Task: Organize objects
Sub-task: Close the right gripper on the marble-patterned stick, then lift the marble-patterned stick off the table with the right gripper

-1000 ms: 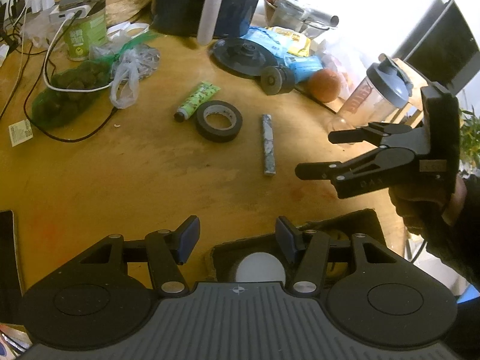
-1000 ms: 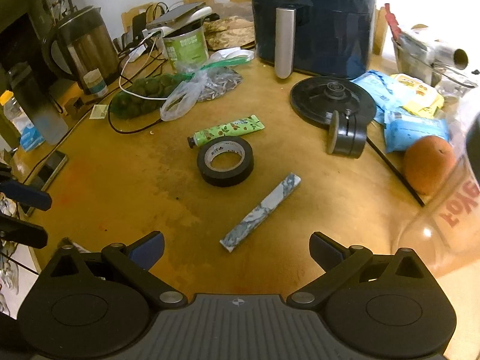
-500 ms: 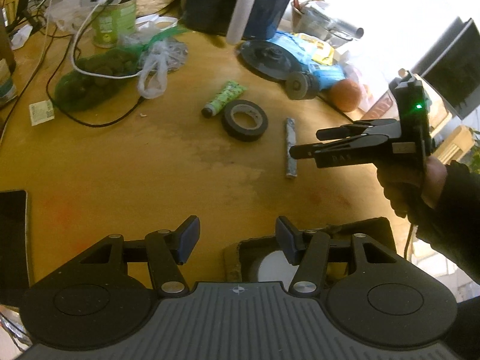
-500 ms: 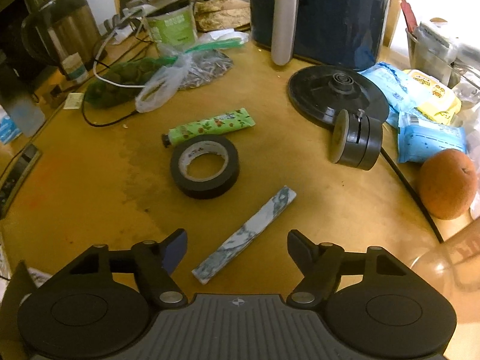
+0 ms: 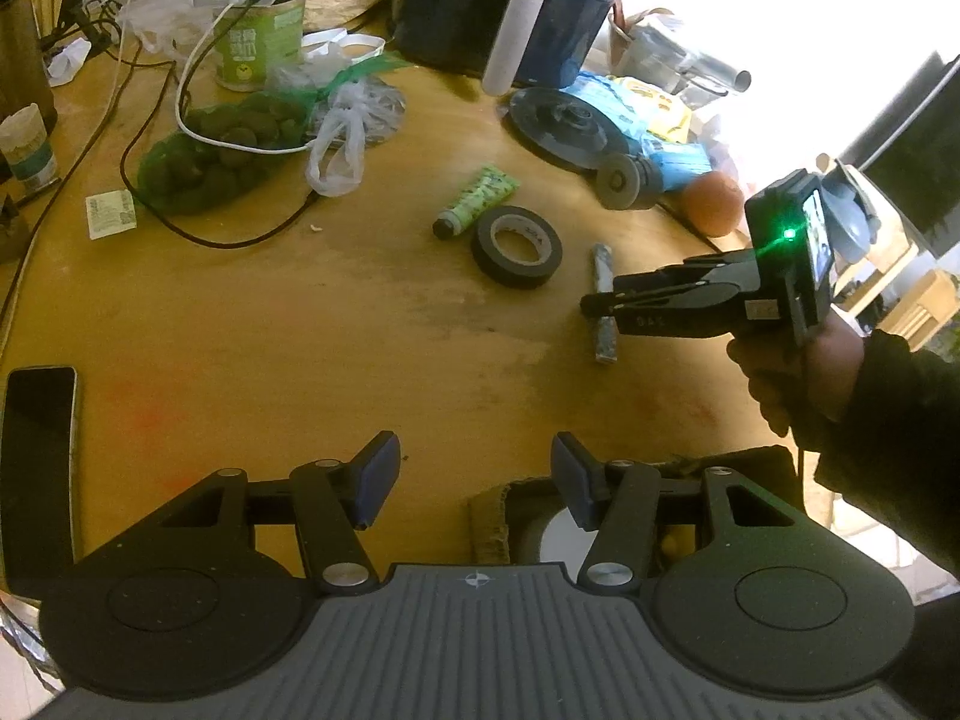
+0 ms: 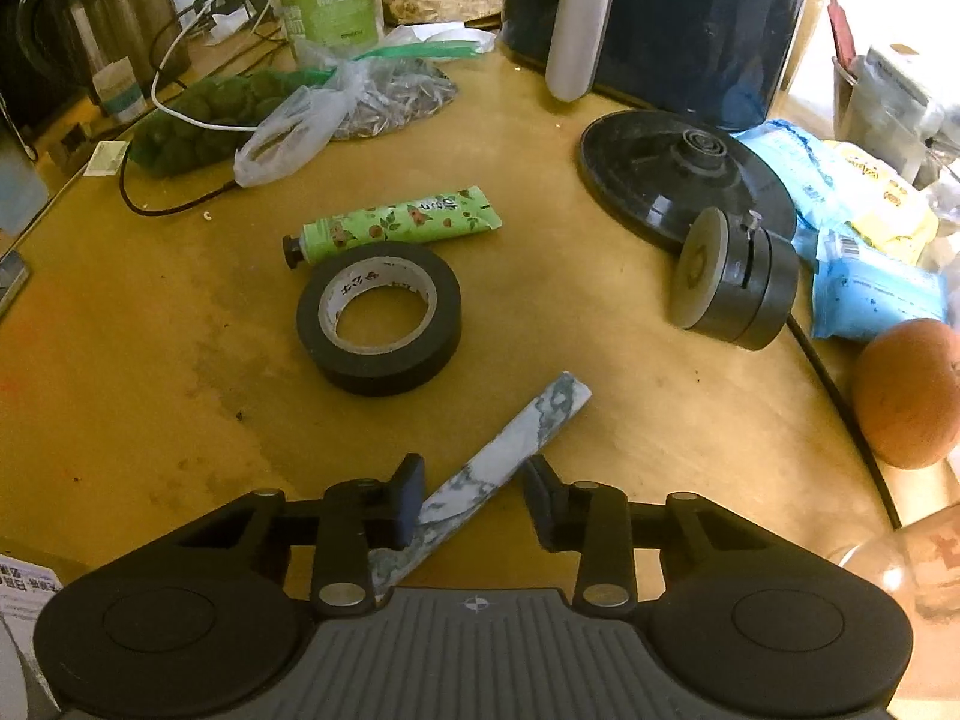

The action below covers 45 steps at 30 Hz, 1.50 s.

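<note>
A grey-white marbled bar lies flat on the wooden table, its near half between the fingers of my right gripper. The jaws are closing: the left pad is at the bar's edge and a gap remains at the right pad. In the left wrist view the right gripper comes down over the same bar, held by a hand in a dark sleeve. A black tape roll and a green tube lie just beyond. My left gripper is open and holds nothing, above the table's near edge and a cardboard box.
A dark air fryer, a black kettle base, a black round spool, snack packs and an orange crowd the back and right. A netted bag of green fruit, cables and a phone lie at the left.
My right gripper has come down and forward over the marbled bar, and its jaws have narrowed from wide to close around it. The left gripper has barely shifted.
</note>
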{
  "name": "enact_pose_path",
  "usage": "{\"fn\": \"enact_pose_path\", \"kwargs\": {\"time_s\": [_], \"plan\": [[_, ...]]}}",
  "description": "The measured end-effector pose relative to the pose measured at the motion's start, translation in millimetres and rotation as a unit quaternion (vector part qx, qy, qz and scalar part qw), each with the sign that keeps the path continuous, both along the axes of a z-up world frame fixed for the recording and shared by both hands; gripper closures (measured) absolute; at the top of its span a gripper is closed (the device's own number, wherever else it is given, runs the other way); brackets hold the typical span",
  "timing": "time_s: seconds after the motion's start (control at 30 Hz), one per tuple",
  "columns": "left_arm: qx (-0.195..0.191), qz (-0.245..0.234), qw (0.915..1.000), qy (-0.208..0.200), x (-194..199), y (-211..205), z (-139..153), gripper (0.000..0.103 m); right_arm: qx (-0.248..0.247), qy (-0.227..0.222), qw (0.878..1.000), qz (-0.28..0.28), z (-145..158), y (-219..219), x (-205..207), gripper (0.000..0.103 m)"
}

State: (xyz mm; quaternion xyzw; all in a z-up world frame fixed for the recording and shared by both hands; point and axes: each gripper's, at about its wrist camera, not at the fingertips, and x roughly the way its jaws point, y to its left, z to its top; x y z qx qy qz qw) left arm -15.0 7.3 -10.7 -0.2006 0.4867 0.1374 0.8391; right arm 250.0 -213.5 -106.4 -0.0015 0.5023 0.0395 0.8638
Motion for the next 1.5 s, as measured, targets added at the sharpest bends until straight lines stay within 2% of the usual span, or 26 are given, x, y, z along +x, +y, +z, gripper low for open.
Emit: {"fn": "enact_pose_path", "kwargs": {"time_s": [0.17, 0.57, 1.2, 1.5], "plan": [[0.001, 0.003, 1.0000, 0.000, -1, 2, 1, 0.048, -0.001, -0.003, 1.000, -0.011, 0, -2, 0, 0.086], [0.009, -0.008, 0.9999, -0.002, 0, 2, 3, 0.048, 0.016, -0.008, 1.000, -0.018, 3, -8, -7, 0.086], [0.031, -0.039, 0.9987, -0.011, 15, -5, 10, 0.048, 0.037, -0.047, 0.997, -0.041, 42, -22, -47, 0.086], [0.045, -0.060, 0.9970, -0.019, 31, -7, 13, 0.048, 0.048, -0.059, 0.995, -0.069, 55, -31, -74, 0.086]]}}
